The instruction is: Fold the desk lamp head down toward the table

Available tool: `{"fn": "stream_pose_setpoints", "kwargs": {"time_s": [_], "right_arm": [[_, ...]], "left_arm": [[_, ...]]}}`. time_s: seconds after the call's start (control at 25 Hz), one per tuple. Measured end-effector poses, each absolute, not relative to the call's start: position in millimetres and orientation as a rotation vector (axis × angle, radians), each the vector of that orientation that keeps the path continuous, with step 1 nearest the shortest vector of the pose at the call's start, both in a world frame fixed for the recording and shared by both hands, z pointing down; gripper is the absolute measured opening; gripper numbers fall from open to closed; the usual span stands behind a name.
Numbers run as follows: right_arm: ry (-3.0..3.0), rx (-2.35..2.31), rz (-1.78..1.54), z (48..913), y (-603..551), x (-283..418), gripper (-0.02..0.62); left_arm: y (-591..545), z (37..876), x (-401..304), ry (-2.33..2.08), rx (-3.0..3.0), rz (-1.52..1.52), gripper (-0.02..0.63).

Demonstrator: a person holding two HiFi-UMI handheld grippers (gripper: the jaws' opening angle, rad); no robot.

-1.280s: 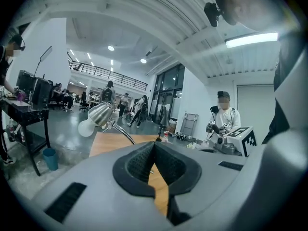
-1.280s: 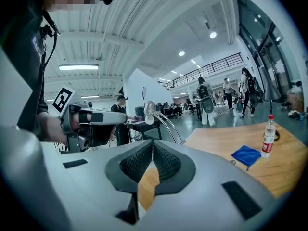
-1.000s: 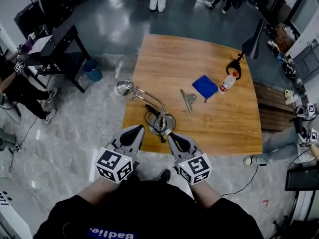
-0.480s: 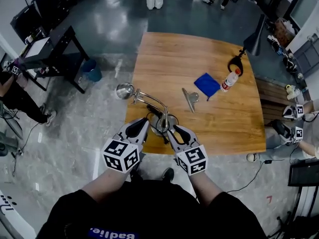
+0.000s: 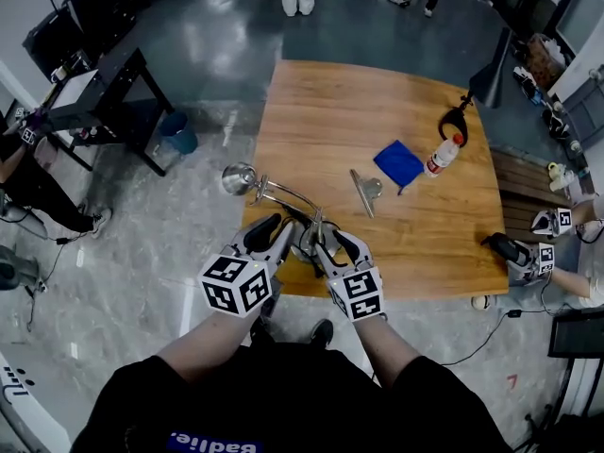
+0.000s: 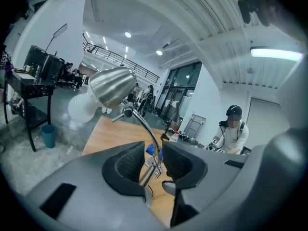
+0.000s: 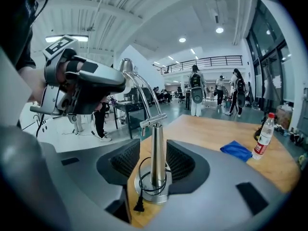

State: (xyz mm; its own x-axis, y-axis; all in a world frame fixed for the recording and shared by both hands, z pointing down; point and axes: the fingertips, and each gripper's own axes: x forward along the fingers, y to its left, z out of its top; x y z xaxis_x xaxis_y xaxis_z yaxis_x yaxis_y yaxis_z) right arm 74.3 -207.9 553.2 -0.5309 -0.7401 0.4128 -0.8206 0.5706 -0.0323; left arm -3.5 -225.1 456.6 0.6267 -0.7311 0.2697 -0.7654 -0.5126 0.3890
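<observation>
Step in hand: approach and pre-grasp; fold not begun.

Desk lamp sits at the 7 o'clock corner of the counter [image 5: 377, 102], close to the near edge. Lamp base [image 7: 154, 192] is flat on the wood with cord and plug [image 7: 138, 204] looped round it. Post [image 7: 157, 150] is upright. Curved arm [image 6: 143, 124] rises from the post joint and runs toward 10 o'clock. Lamp head [image 5: 237, 176] hangs out past the counter's left edge, raised.

Left gripper [image 6: 153, 160]: jaws parted, set either side of the arm just above the post joint. Cannot tell whether a pad touches metal; not clenched.

Right gripper [image 7: 153, 163]: jaws parted, bracketing the post low down, a gap showing on both sides. Nothing grasped.

Next move, my judgement: close the right gripper on the post to pin the base, close the left on the arm, then swing the arm about the joint so the head drops toward the counter. The base is small and near the edge, so it could tip or slide if unpinned.

Versus 1.0 s ago: both grippers were then short of the counter's near edge, at 6 o'clock of the base and well apart. Half a second later they were nearer. Now they flank the lamp. Lamp pose looks unchanged. Blue cloth [image 5: 397, 163], bottle [image 5: 440, 156] and metal clip [image 5: 362, 191] at 2 o'clock of the lamp are undisturbed.
</observation>
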Motion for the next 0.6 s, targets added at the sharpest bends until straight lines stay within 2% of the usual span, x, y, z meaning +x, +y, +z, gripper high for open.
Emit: {"fn": "stream_pose_setpoints", "kwargs": {"time_s": [0.6], "right_arm": [[-2.421,1.234,0.267,583,-242,59,0.155]], "left_arm": [[-250,451,9,-1.145,2.315,0.043,0.106]]}}
